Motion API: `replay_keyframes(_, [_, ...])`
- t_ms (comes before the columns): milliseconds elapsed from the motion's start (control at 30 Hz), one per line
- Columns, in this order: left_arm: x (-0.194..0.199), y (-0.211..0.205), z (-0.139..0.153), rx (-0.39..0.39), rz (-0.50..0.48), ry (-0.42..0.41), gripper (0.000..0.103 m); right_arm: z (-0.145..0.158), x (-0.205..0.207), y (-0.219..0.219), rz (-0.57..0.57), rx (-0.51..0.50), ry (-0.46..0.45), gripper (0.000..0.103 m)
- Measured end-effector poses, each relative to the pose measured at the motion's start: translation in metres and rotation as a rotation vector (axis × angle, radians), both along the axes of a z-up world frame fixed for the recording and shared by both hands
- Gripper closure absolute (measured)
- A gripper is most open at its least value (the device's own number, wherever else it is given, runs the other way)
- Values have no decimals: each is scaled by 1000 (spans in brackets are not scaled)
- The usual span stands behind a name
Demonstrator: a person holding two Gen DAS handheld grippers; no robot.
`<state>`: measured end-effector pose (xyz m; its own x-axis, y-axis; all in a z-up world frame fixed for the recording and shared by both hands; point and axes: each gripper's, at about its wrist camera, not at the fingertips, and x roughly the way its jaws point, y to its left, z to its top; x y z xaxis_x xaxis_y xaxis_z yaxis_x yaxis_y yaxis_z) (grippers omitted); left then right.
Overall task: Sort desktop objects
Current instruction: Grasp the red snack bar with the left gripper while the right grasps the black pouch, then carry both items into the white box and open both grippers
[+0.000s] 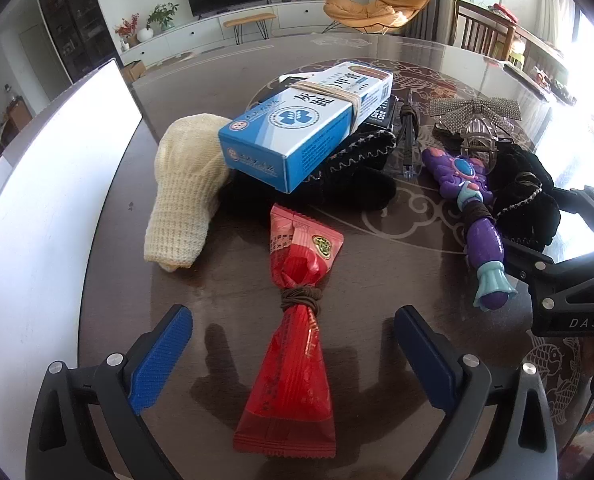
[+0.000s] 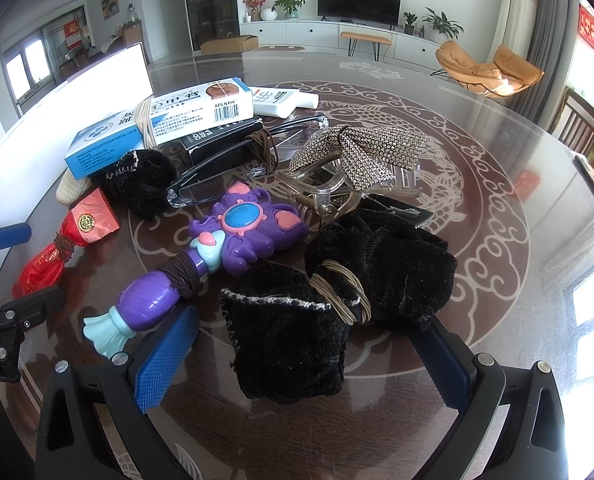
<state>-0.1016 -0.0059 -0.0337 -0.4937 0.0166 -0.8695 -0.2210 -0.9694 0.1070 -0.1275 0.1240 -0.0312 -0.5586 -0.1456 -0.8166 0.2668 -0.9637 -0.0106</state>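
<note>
A red snack packet point(image 1: 293, 264), tied at its waist with a brown band, lies on the dark table between the blue pads of my left gripper point(image 1: 293, 340). The jaws stand wide and neither pad touches it. In the right wrist view my right gripper point(image 2: 305, 360) straddles a black cloth bundle point(image 2: 337, 280) tied with a tan band; its left pad point(image 2: 165, 360) stands clear of the cloth, and the gripper is open. A purple toy wand point(image 2: 233, 240) lies just left of that bundle.
A blue-and-white box point(image 1: 305, 128) rests on a black knit piece, with a cream knitted sock point(image 1: 185, 188) beside it. Behind are folded glasses point(image 2: 237, 168), a rhinestone bow clip point(image 2: 361, 152) and a white bottle point(image 2: 281, 100). A white board point(image 1: 57, 184) borders the table's left side.
</note>
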Motion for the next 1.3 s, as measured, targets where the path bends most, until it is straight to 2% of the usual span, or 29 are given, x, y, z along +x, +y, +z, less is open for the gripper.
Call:
replay_keyframes(33, [1,6,3,14,-22,10,26,0,0,0,4,0,-4,0])
replay_keyframes(100, [-1,12,7,29,-43,-4,69,2,0,2,45,12,-52,0])
replay_keyframes(133, [1,13,8,39,-49,-6,82,4,1,5,63,14,-81,0])
replay_keyframes(167, [4,13,9,40,-46,-2,85,5,3,11,72,-4,-107,0])
replay_keyframes(233, [13,7,8,45,-34,24,85,11,7,26,76,-58,-146,0])
replay_keyframes(367, [32,-11,8,115,7,45,85,21,7,49,48,-96,-191,0])
replay_keyframes(600, [54,-39,40,259,74,99,85,20,-26,36,-26,-217,-272,2])
replay_keyframes(633, [57,-44,47,271,81,113,85,17,-30,33,-46,-210,-278,10])
replay_keyframes(667, [61,-47,55,282,88,128,85,19,-31,31,-61,-181,-257,28])
replay_keyframes(700, [65,-52,62,293,93,141,85,21,-31,28,-62,-150,-248,35])
replay_keyframes(767, [74,-64,75,308,105,168,85,25,-28,31,-45,-158,-254,54])
replay_keyframes(867, [84,-92,98,329,133,202,85,41,-15,40,-24,-136,-230,56])
replay_keyframes(1000, [91,-135,126,331,199,241,85,80,-3,41,17,-146,-183,56])
replay_keyframes(1133, [95,-196,140,304,325,266,85,126,0,4,107,-207,-139,56])
replay_keyframes(1233, [93,-249,134,331,435,234,85,154,-1,-59,224,-261,-119,56])
replay_keyframes(1300, [91,-277,124,318,502,203,85,168,0,-113,314,-292,-114,56])
